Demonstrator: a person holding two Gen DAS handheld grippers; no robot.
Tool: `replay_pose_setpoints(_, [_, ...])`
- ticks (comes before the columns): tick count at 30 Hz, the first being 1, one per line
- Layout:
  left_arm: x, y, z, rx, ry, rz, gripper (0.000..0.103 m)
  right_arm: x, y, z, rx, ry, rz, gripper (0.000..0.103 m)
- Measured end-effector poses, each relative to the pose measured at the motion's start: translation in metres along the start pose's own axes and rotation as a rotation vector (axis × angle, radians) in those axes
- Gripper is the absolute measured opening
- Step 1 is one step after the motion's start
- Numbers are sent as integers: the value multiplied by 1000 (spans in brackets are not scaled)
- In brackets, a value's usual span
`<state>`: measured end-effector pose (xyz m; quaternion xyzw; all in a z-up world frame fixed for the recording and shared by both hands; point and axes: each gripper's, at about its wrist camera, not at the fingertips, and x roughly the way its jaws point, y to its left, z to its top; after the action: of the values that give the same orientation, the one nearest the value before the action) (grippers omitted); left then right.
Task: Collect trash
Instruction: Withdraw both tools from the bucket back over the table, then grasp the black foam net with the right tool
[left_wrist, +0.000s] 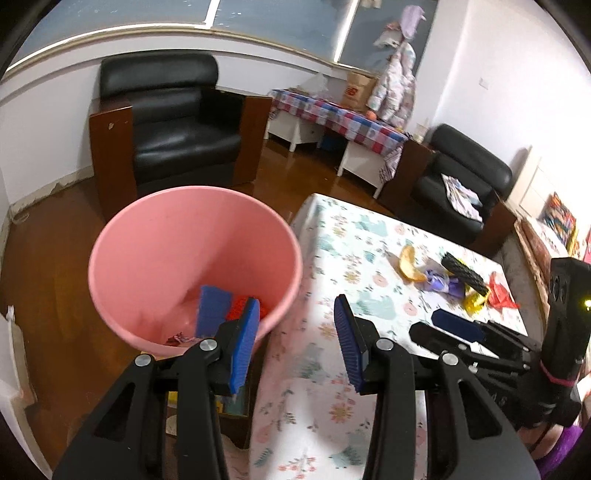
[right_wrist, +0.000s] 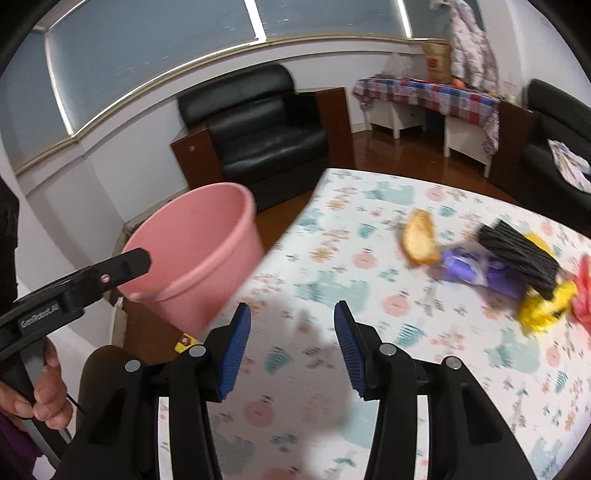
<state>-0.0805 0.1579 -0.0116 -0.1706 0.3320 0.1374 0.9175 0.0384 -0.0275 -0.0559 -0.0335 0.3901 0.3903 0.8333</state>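
Pink bucket (left_wrist: 192, 236) beside floral table (left_wrist: 343, 369)

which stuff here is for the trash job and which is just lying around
For the job:
- pink bin
- peel
- purple wrapper
- black tyre
- yellow scrap
- red scrap

Just lying about:
- armchair
- checked bench
- cardboard box
- hanging jacket

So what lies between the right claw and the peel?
Only bare floral tablecloth between the right claw and peel, seen in the right wrist view.
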Motion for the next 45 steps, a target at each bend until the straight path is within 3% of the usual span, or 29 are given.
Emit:
replay_pose_setpoints(15, [19, -64, -3, 116, 51, -38, 42, -55, -109, -10, 192, -105, -96, 47])
replay_pose_setpoints(21, [34, -89, -2, 154, 70, -58, 42, -60, -127, 8, 127, -138, -152, 47])
replay_pose_setpoints(29, [77, -127, 11, 190, 75, -119, 42, -33, -132, 21, 34, -130, -214, 47])
replay_pose_setpoints(32, [93, -145, 12, 261, 92, -110, 42, -20, -136, 22, 21, -120, -231, 47])
replay_pose_setpoints(38, [120, -176, 10, 468, 122, -83, 42, -2, -152, 19, 35, -82, -220, 47])
replay_pose_setpoints(42, [138, -184, 11, 521, 111, -53, 42, -1, -162, 18, 83, -82, -159, 47])
replay_pose_setpoints(45, [149, -188, 10, 536, 115, -49, 42, 0, -170, 17, 120, -75, -129, 37])
